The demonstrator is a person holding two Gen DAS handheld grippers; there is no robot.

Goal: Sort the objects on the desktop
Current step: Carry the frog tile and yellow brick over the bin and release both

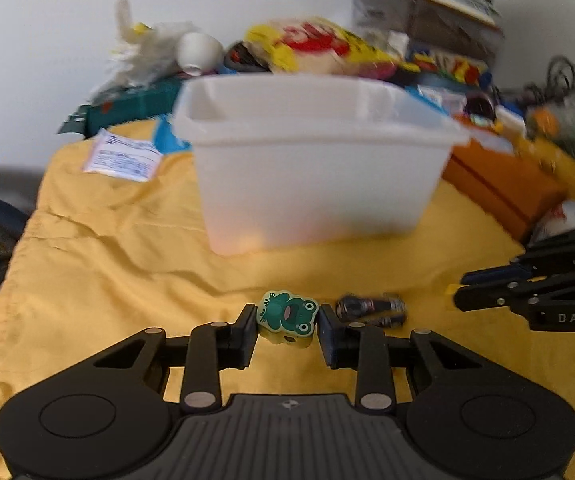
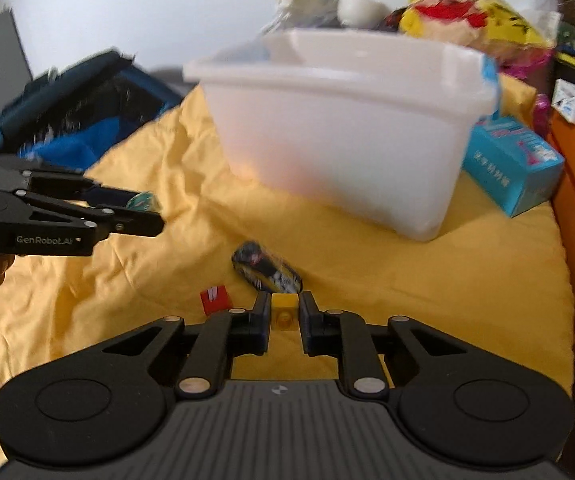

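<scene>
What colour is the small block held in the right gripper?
Yellow: the block, clamped in the right gripper, shows best in the right wrist view.

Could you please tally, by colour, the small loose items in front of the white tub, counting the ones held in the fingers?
Green: 1, the green frog-shaped eraser, held in the left fingers
Yellow: 1, the small yellow plastic block, held in the right fingers
Black: 1, the black printed wrapped packet, lying on the yellow cloth
Red: 1, the small red square piece, also on the cloth
Total: 4

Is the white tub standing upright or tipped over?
Upright. The white tub rests on its base on the yellow cloth, with its open rim facing up.
</scene>
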